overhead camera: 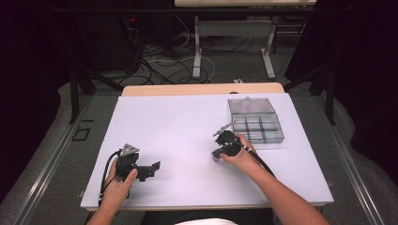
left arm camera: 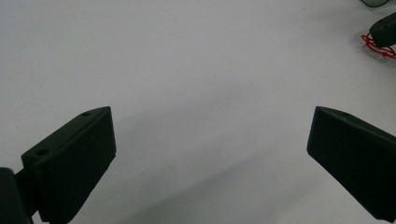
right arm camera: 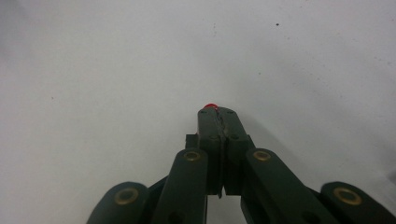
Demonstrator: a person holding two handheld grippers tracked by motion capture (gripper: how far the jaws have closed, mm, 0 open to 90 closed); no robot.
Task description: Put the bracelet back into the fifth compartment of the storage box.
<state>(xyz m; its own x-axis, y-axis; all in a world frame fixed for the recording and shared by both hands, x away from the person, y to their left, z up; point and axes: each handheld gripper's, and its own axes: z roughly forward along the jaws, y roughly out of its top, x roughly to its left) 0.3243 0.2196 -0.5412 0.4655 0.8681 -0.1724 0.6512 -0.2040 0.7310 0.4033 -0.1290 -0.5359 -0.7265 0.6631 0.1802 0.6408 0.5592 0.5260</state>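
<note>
White table, a wooden strip showing along its far edge. Clear compartment box sits toward the far right corner, lid open and lying flat behind it, divided tray nearest the person. Left claw near the front left corner, held low over the table in the left hand; jaws stand wide apart with nothing between them, bare table showing in the gap in the left gripper view. Right claw right of table centre, just in front of the box, held in the right hand; jaws pressed together on a small red rubber band, which sticks out at the tips and loops down onto the table.
</note>
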